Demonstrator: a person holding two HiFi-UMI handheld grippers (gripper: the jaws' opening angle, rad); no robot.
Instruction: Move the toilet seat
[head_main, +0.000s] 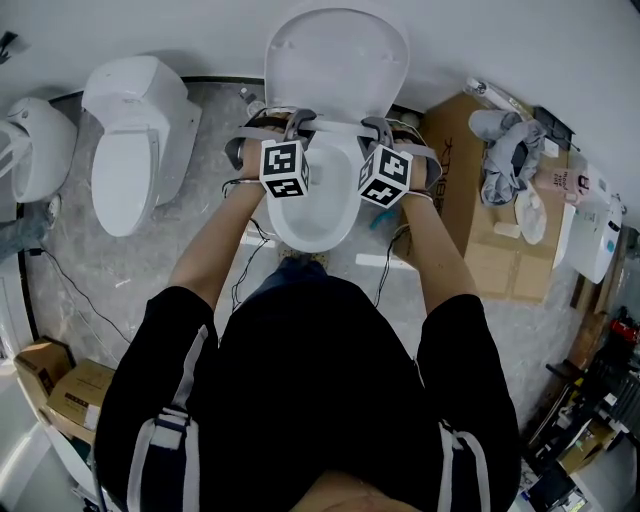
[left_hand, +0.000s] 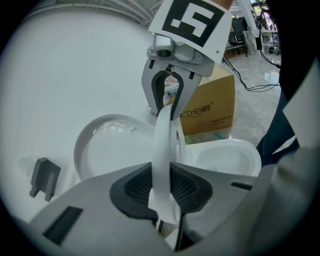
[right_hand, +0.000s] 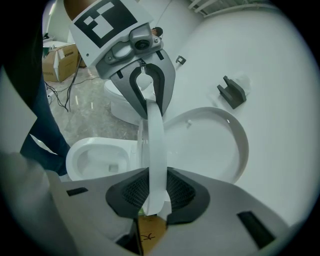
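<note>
The white toilet (head_main: 313, 215) stands in front of me with its lid (head_main: 335, 60) leaning back against the wall. The toilet seat (head_main: 337, 132) is raised off the bowl and appears edge-on as a white strip in both gripper views. My left gripper (head_main: 296, 126) is shut on the seat's left side; the seat (left_hand: 164, 145) runs between its dark pads (left_hand: 137, 187). My right gripper (head_main: 378, 128) is shut on the seat's right side, with the seat (right_hand: 155, 145) clamped between its pads (right_hand: 182, 192). Each gripper shows at the strip's far end in the other's view, the right gripper (left_hand: 167, 97) and the left gripper (right_hand: 147, 95).
A second toilet (head_main: 135, 140) stands to the left, with another white fixture (head_main: 35, 145) beyond it. A cardboard box (head_main: 480, 200) with rags (head_main: 510, 150) sits close on the right. Cables trail on the floor and small boxes (head_main: 60, 385) lie at lower left. A grey bracket (right_hand: 231, 92) sticks out from the wall.
</note>
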